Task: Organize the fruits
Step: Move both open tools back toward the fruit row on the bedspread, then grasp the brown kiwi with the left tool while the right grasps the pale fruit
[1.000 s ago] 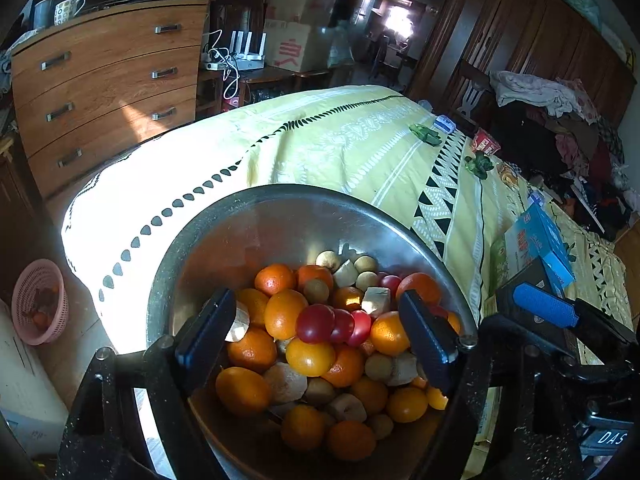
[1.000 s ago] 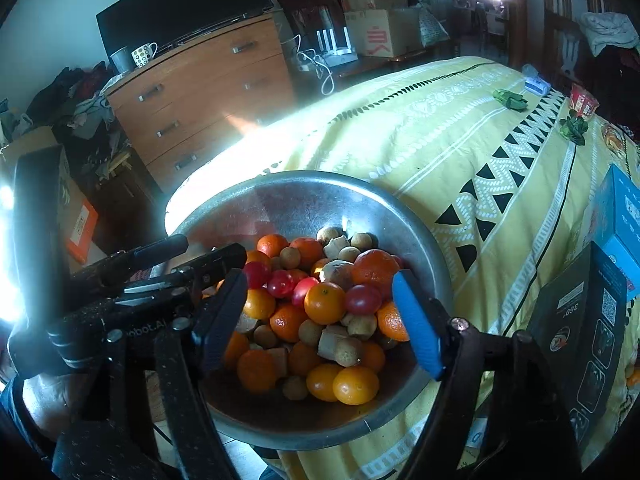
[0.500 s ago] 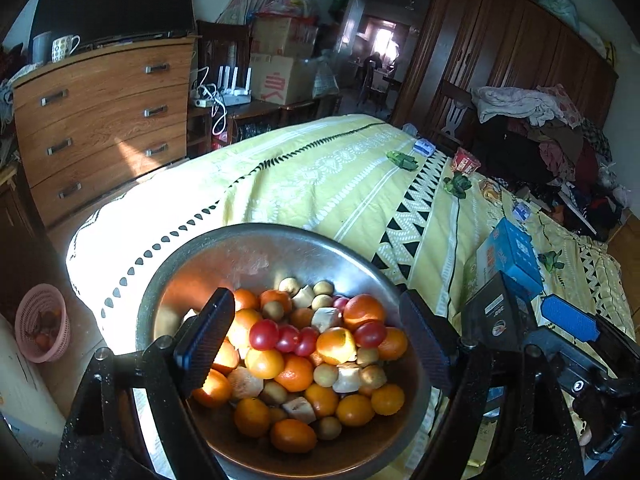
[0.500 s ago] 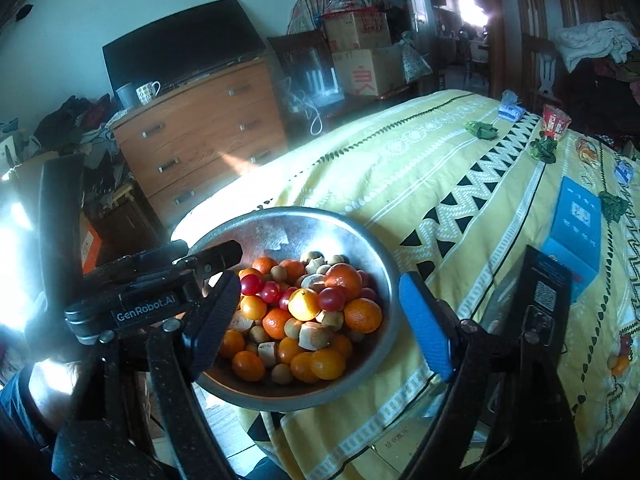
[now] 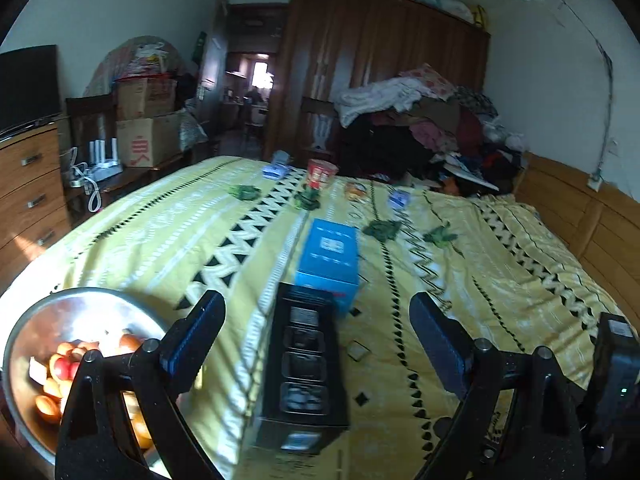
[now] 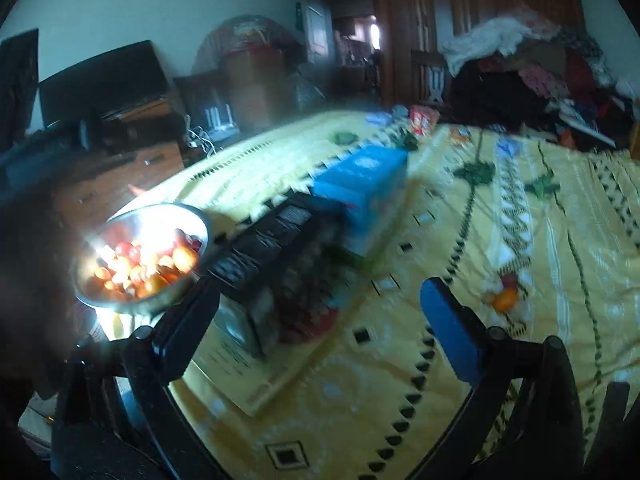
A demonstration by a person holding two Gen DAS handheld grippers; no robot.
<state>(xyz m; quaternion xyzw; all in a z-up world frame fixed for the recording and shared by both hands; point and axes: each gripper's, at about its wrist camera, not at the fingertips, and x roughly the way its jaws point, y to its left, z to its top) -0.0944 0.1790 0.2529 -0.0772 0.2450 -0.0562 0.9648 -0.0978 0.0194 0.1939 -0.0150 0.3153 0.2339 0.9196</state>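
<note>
A metal bowl point(image 5: 24, 320) full of oranges, small red fruits and pale pieces sits on the bed's near left corner; it also shows in the right wrist view point(image 6: 200, 224). My left gripper point(image 5: 316, 332) is open and empty, above the bed to the right of the bowl. My right gripper point(image 6: 320, 316) is open and empty, raised over the bed, right of the bowl. A lone orange fruit point(image 6: 505, 299) lies on the bedspread just right of the right gripper's blue finger point(image 6: 452, 328). The right wrist view is blurred.
A black box point(image 5: 304, 360) and a blue box point(image 5: 332, 256) lie on the yellow patterned bedspread point(image 5: 460, 264). Small packets and a red cup point(image 5: 318, 174) sit at the far side. A wooden dresser point(image 5: 28, 200) stands left; piled clothes point(image 5: 420, 128) behind.
Both grippers have lifted and swung right, away from the bowl. The bowl went from between the fingers to the lower left of both views. Both stayed open.
</note>
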